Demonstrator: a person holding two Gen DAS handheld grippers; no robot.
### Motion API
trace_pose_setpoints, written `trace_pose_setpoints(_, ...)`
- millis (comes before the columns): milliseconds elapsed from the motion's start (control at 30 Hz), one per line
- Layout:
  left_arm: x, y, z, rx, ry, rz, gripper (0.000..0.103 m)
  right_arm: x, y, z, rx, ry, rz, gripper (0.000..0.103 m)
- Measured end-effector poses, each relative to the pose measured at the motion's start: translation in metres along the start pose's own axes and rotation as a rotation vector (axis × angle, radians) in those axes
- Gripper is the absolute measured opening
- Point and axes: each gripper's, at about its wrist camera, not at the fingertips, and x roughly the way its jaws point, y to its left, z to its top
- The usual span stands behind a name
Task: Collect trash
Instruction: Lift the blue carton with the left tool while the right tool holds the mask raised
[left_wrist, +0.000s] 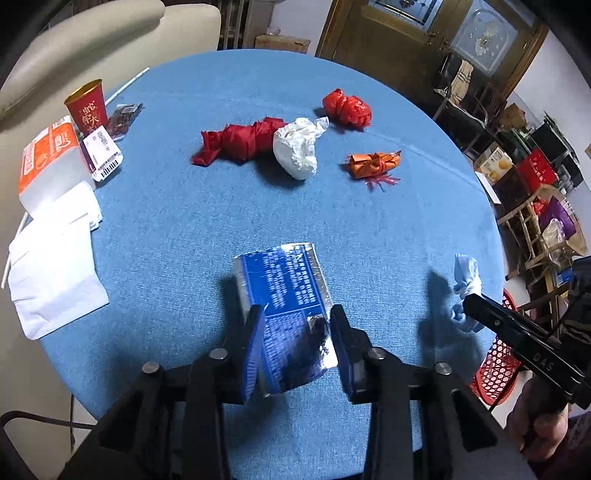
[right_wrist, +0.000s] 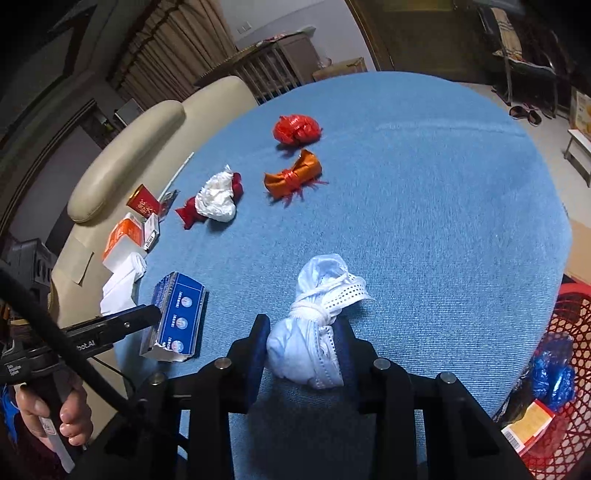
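On the round table under a blue cloth (left_wrist: 388, 229), my left gripper (left_wrist: 296, 310) is shut on a blue and silver box (left_wrist: 284, 284), with a pad against each long side. The box's near end is torn open. At the table's right edge my right gripper (right_wrist: 302, 321) is shut on a knotted pale blue face-mask bundle (right_wrist: 314, 332). Further back lie a bright red bag bundle (left_wrist: 347, 107), a dark red bundle (left_wrist: 236, 142), a white crumpled bag (left_wrist: 295, 147) and an orange tied wrapper (left_wrist: 373, 162). A red mesh basket (right_wrist: 565, 325) stands beside the table on the right, holding blue scraps and a carton.
Along the left edge stand a red paper cup (left_wrist: 86, 107), an orange and white tissue pack (left_wrist: 48, 162), a small barcoded box (left_wrist: 101, 155) and loose white tissues (left_wrist: 51, 266). A cream sofa (left_wrist: 92, 37) is behind them. Chairs and boxes crowd the floor at right.
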Motion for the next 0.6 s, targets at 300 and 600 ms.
trace_pose_setpoints(300, 0.011, -0.001, -0.003, -0.01, 0.009, 0.055, 0.074, 0.005, 0.002, -0.003, 0.001, 0.014, 0.016, 0.038)
trace_pose_setpoints(600, 0.025, -0.004, -0.009, -0.004, 0.009, 0.063, 0.074, 0.009, 0.002, -0.005, -0.004, 0.018, 0.011, 0.038)
